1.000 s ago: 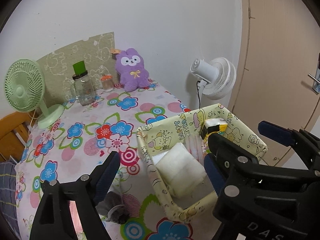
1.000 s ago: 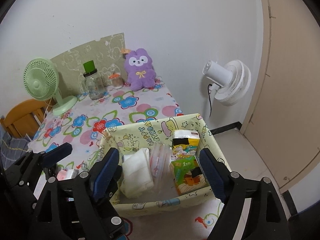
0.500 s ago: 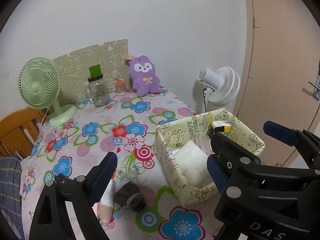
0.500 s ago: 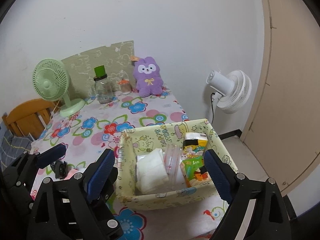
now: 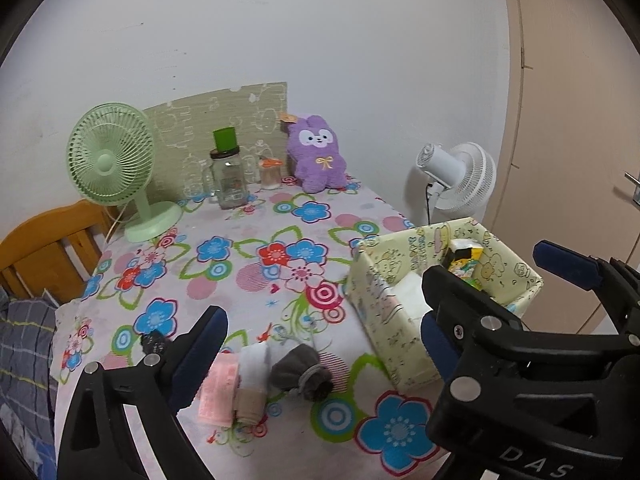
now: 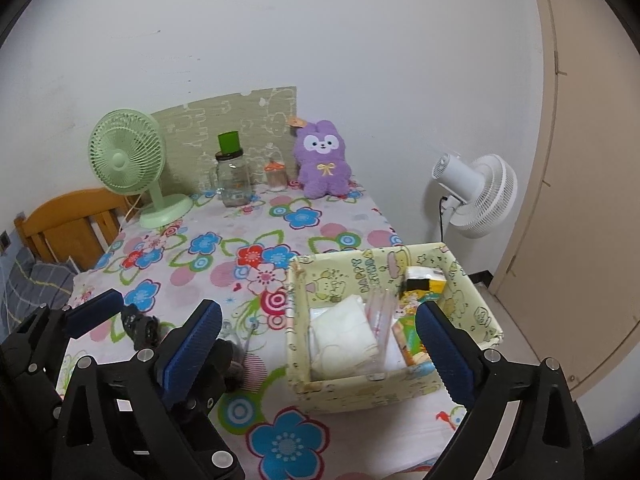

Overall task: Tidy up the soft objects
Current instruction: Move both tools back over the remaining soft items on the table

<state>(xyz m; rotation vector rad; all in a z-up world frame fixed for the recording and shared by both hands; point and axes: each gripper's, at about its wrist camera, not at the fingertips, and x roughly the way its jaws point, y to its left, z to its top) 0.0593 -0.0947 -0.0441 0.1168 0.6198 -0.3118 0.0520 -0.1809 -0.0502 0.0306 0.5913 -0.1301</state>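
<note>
A pale yellow cartoon-print box [image 6: 352, 390] stands at the table's near right; it also shows in the left wrist view [image 5: 384, 320]. It holds a folded white cloth [image 6: 344, 336], clear packets and tissue packs [image 6: 424, 282]. Near the table's front left lie a pink cloth [image 5: 216, 392], a rolled white and beige sock [image 5: 252, 384], a grey sock [image 5: 302, 370] and a black sock [image 5: 154, 342]. My left gripper [image 5: 320, 340] is open and empty above the socks. My right gripper [image 6: 318, 344] is open and empty above the box.
A purple plush rabbit [image 6: 323, 160], a glass jar with a green lid [image 6: 233, 178], a small jar [image 6: 275, 174] and a green desk fan [image 6: 132, 164] stand at the table's far side. A white floor fan [image 6: 476, 196] and a door are right; a wooden chair [image 6: 68, 220] left.
Both grippers have pulled back and up from the box, so more of the table shows. The socks and pink cloth have come into full view. Both stay open.
</note>
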